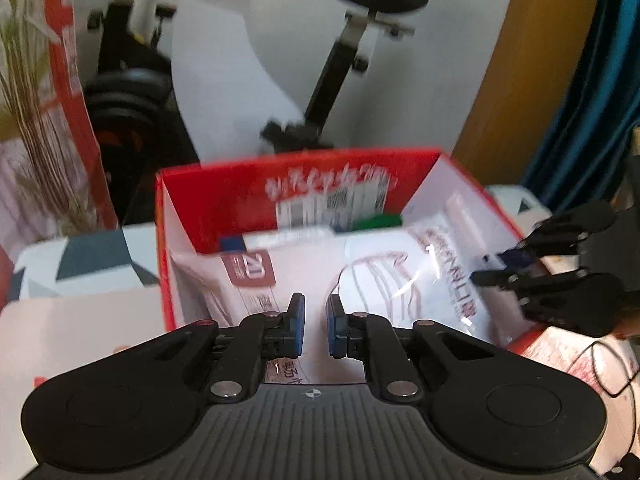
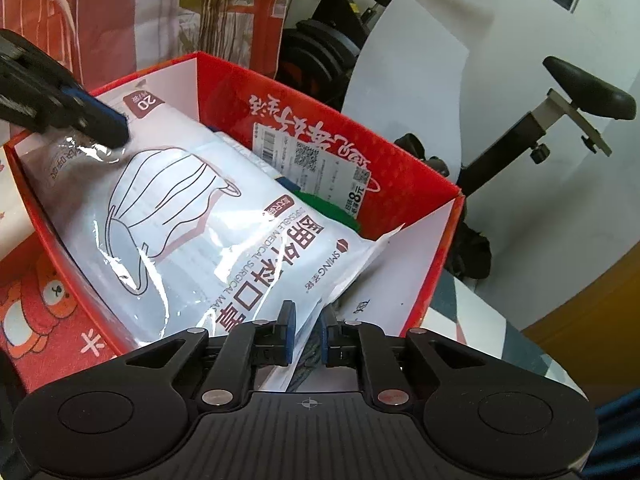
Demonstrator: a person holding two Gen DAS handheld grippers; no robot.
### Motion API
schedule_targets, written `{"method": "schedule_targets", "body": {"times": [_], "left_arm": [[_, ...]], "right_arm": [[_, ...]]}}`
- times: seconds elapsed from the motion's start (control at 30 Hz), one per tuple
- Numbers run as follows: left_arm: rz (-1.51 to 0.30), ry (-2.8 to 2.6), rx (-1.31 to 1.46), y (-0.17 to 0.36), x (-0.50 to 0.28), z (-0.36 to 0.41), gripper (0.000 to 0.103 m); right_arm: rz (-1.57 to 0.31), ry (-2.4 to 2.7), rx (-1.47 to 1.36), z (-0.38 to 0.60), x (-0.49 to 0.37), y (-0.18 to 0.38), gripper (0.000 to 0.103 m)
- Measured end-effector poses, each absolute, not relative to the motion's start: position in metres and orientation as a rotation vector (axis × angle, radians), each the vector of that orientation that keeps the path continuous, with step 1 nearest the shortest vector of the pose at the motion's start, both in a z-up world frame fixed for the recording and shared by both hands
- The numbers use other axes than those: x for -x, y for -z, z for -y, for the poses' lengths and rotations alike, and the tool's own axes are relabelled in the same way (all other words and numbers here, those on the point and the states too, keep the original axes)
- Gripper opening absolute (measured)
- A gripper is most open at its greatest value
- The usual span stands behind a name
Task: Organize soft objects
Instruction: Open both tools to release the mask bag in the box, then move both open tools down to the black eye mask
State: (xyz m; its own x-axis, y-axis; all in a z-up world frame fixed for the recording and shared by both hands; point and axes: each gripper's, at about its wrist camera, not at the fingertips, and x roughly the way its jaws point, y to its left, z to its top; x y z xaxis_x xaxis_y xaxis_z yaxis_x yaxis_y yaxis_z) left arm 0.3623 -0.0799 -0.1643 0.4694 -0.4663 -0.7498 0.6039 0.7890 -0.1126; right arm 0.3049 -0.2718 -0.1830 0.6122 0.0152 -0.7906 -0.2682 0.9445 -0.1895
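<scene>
Left tongs: blue pads nearly together. From the right wrist camera I see their tips pinching the crinkled film at one corner of the surgical mask pack. Right tongs: closed down on the opposite corner, with the pack's sealed edge running between the pads. Something grey also sits in that gap; I can't tell what.

The pack is held at both ends. It is a flat, glossy white plastic pouch with a line drawing of a face mask, large dark-red Chinese characters, small "MEDICAL SURGICAL" print and a dark-red "20" tab. Glare streaks run across the film.

The pack sits tilted inside the red cardboard box, running from the near right corner to the far left one, on top of the other contents. The box is open-topped, red outside and white on its inner side walls. The far wall carries a barcode label and white Chinese script. Under the pack there is a second white flat pack and a green item near the far wall.

The box stands on the desk, which has a grey-and-white geometric cloth. An exercise bike stands behind it.
</scene>
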Motion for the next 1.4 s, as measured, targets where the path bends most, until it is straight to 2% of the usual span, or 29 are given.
{"method": "schedule_targets", "body": {"times": [0.3, 0.53, 0.8, 0.97, 1.07, 1.17, 1.23, 1.37, 1.4], "left_arm": [[-1.041, 0.648, -0.288, 0.194, -0.386, 0.111, 0.013], [-1.047, 0.632, -0.374, 0.203, -0.383, 0.126, 0.013], [-1.044, 0.633, -0.289, 0.198, -0.386, 0.117, 0.013], [-0.92, 0.661, -0.277, 0.162, -0.365, 0.109, 0.014], [-0.857, 0.651, -0.31, 0.148, -0.348, 0.104, 0.02], [-0.807, 0.634, -0.338, 0.139, -0.33, 0.092, 0.021], [-0.794, 0.625, -0.329, 0.134, -0.321, 0.078, 0.022], [-0.774, 0.588, -0.33, 0.128, -0.3, 0.044, 0.026], [-0.772, 0.575, -0.332, 0.128, -0.294, 0.036, 0.029]], "right_arm": [[-0.974, -0.193, 0.335, 0.269, -0.323, 0.19, 0.018], [-0.991, -0.212, 0.347, 0.268, -0.326, 0.192, 0.019], [-1.0, -0.202, 0.347, 0.268, -0.328, 0.19, 0.02], [-0.939, -0.135, 0.341, 0.269, -0.319, 0.182, 0.031], [-0.897, -0.112, 0.32, 0.27, -0.311, 0.171, 0.038], [-0.833, -0.103, 0.258, 0.27, -0.298, 0.157, 0.046], [-0.784, -0.109, 0.195, 0.27, -0.285, 0.149, 0.058], [-0.72, -0.126, 0.093, 0.267, -0.257, 0.139, 0.064], [-0.707, -0.126, 0.079, 0.266, -0.249, 0.136, 0.069]]}}
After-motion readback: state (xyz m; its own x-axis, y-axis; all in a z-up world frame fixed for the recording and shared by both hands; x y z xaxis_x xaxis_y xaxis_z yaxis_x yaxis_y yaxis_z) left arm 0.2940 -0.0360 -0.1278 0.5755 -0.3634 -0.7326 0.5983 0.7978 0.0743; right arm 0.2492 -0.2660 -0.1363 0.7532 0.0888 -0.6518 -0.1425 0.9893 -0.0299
